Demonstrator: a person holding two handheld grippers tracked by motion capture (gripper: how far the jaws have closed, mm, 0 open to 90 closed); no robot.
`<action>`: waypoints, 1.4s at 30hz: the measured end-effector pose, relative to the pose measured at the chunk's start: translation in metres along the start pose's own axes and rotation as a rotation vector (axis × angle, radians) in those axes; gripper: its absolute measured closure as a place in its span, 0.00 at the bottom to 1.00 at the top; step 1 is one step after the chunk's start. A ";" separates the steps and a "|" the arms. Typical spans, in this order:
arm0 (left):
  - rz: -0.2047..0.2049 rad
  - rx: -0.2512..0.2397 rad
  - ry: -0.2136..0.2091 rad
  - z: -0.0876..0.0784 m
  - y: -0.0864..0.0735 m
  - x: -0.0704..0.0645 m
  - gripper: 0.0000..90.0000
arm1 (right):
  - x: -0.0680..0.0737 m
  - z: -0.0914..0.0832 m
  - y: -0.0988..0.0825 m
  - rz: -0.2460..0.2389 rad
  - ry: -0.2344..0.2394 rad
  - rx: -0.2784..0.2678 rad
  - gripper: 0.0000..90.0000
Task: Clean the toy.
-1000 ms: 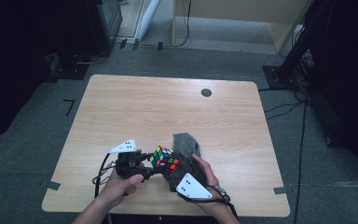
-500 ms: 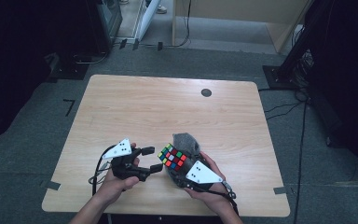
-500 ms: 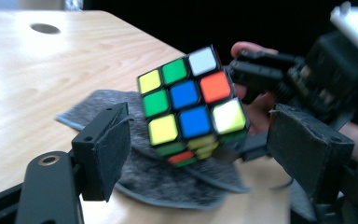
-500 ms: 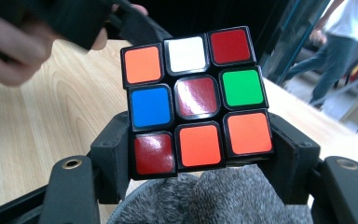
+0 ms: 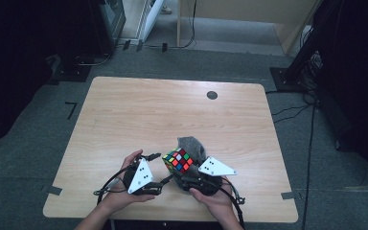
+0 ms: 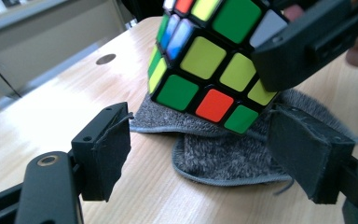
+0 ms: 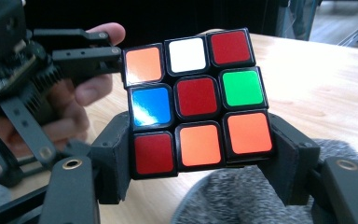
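The puzzle cube sits near the front edge of the counter, a little right of its middle, lifted clear of the wood and tilted on one corner. It is a three-by-three cube with a black frame and glossy stickers. The face seen in the right gripper view reads orange, white, red along the top, blue, red, green across the middle, and red, orange, orange along the bottom. In the left gripper view another face shows greens, yellow-greens and one red square, with its upper part cut off by the top of that view.

The right gripper has its jaws clamped on the cube, one pad against each side of the bottom row. The left gripper, just left of the cube in the high view, has its jaws standing apart with nothing pressed between them; they have just been opening, and the cube hangs beyond them, untouched by its pads.

Under and behind the cube lies a grey cloth, folded or bunched, flat on the counter. Its far side is hidden by the cube and the right gripper, so its full shape is hard to make out.

Near the counter's far edge, right of centre, is a small dark round hole.
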State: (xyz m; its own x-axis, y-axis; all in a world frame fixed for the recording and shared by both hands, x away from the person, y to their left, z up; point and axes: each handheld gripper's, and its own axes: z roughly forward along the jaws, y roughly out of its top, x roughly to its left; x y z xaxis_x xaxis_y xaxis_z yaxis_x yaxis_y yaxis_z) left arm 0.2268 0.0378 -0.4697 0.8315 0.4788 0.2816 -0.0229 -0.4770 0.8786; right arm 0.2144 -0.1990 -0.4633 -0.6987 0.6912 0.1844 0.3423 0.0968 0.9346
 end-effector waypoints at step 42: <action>-0.054 0.002 0.064 -0.003 -0.011 0.015 0.37 | -0.038 0.029 -0.031 0.002 -0.194 0.307 0.26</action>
State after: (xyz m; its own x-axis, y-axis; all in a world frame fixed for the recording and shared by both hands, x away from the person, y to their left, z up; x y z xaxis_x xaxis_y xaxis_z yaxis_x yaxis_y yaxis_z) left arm 0.2376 0.0530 -0.4742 0.7941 0.5502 0.2582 0.0219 -0.4504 0.8925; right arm 0.2483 -0.2073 -0.5078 -0.5760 0.8117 0.0970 0.5368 0.2861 0.7937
